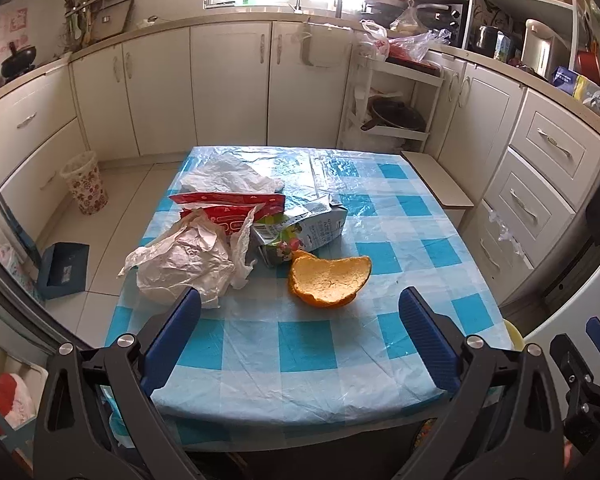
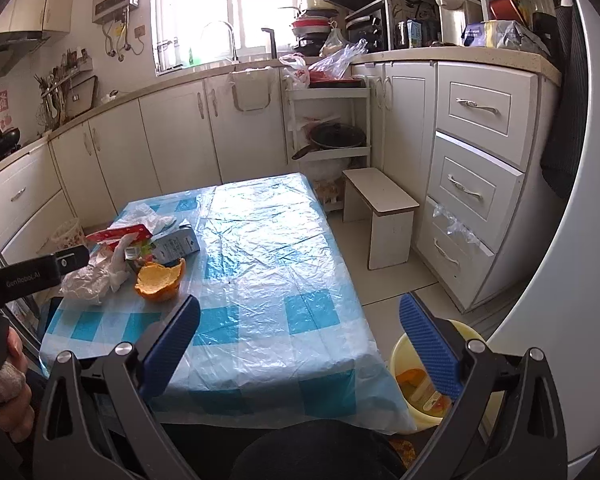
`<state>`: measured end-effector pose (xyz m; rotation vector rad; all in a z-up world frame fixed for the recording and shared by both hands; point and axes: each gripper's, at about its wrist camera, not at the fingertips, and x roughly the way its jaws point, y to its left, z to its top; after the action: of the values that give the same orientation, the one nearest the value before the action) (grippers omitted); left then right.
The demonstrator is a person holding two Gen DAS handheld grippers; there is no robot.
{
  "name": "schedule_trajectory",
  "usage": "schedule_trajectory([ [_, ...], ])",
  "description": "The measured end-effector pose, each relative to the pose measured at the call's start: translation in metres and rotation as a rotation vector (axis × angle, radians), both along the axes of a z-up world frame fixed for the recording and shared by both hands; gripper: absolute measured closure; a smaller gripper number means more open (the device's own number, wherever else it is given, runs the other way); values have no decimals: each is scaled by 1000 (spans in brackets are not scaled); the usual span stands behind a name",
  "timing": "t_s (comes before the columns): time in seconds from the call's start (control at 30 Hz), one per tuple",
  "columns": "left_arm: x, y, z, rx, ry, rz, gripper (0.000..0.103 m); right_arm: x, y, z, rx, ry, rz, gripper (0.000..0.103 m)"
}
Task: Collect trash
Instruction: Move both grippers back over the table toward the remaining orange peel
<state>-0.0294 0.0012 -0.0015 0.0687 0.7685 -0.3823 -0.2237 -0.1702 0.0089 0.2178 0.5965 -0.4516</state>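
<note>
I had both grippers, left gripper [image 1: 300,332] & right gripper [image 2: 300,332], spread w/ nothing held; some trash sat in the yellow bin [image 2: 400,356], but the orange peel [image 1: 328,280], crumpled paper [image 1: 180,264] & carton [image 1: 316,228] were left near the table's [image 1: 300,360] left edge.

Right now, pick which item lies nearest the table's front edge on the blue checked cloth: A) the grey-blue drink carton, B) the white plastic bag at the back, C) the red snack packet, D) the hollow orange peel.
D: the hollow orange peel sits closest to the open left claw, ahead of the grey-blue drink carton.
</note>
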Motion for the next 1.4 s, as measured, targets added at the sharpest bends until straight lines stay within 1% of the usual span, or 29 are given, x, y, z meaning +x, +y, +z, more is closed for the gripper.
schedule_trajectory([
  [0.17, 5, 7, -5, 0, 32, 8, 8, 6, 5, -4, -11, 30, 14, 7],
  [0.3, 10, 11, -13, 16, 84, -1, 8, 11, 3, -5, 6, 49, 23, 7],
  [0.4, 18, 27, -16, -11, 121, 42, 8, 29, 5, -5, 71, 33, 77, 7],
  [0.5, 29, 52, -20, -64, 171, 107, 8, 56, 20, -5, 53, 3, 159, 7],
  [0.57, 36, 70, -24, -92, 196, 149, 8, 79, 32, -11, 39, 19, 226, 7],
  [0.6, 39, 78, -25, -103, 206, 170, 8, 92, 37, -17, 48, 37, 256, 7],
  [0.7, 44, 99, -29, -131, 226, 216, 8, 122, 37, -42, 156, 99, 321, 8],
  [0.8, 48, 110, -32, -132, 236, 233, 8, 146, 27, -68, 281, 155, 328, 8],
  [0.87, 51, 112, -36, -115, 243, 233, 8, 157, 22, -76, 335, 164, 322, 8],
  [0.97, 60, 111, -41, -90, 260, 232, 8, 177, 18, -81, 382, 168, 319, 11],
  [1.0, 63, 110, -43, -83, 267, 234, 8, 184, 17, -82, 392, 173, 317, 14],
  [1.03, 65, 109, -44, -75, 272, 238, 8, 191, 16, -86, 402, 181, 315, 21],
  [1.07, 68, 108, -46, -61, 276, 244, 8, 198, 15, -90, 421, 191, 314, 23],
  [1.1, 70, 106, -47, -50, 279, 247, 8, 203, 13, -95, 443, 204, 311, 28],
  [1.13, 72, 105, -49, -34, 281, 252, 8, 206, 11, -99, 465, 215, 310, 37],
  [1.17, 73, 102, -50, -20, 280, 254, 8, 208, 10, -104, 487, 226, 317, 42],
  [1.2, 74, 101, -51, -10, 278, 251, 8, 207, 10, -105, 484, 217, 322, 48],
  [1.23, 75, 97, -51, 4, 276, 245, 8, 207, 10, -105, 495, 221, 340, 65],
  [1.27, 76, 93, -52, 19, 274, 236, 8, 207, 10, -107, 518, 227, 364, 76],
  [1.3, 77, 88, -53, 33, 275, 227, 8, 206, 10, -106, 522, 231, 375, 84],
  [1.4, 79, 78, -56, 64, 276, 205, 8, 198, 4, -101, 499, 222, 380, 93],
])
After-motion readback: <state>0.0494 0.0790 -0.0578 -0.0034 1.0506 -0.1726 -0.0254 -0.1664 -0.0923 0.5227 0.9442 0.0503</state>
